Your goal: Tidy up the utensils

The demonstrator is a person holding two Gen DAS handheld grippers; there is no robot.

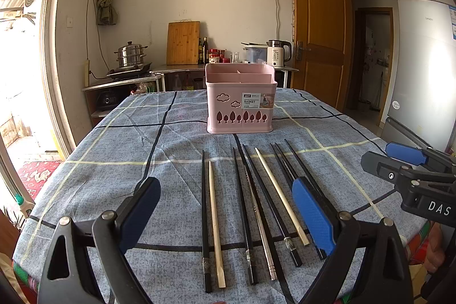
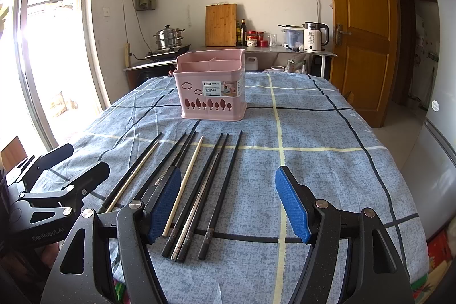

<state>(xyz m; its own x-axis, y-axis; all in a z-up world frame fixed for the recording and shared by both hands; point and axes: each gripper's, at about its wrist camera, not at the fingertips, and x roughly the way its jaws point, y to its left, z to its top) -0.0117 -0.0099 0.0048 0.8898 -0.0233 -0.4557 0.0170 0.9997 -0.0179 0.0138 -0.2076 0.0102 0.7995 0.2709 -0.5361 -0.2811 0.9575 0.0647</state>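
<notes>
Left gripper [image 1: 228, 215] spread wide, holding nothing, above chopsticks [image 1: 250, 207]. Right gripper [image 2: 228, 204] spread wide too, nothing inside. Chopsticks lie side by side on blue checked cloth [image 1: 114, 161]. Pink basket [image 1: 240, 101] stands upright at 12 o'clock from them.

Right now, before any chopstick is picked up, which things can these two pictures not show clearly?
- Inside of the pink plastic basket: both views see only the top of its dividers; its own walls hide the floor.
- Small print on the basket's white label: too small to read, except "BASKET".
- Black chopsticks on the right: in the left wrist view, the left gripper's blue pad covers their lower ends.
</notes>
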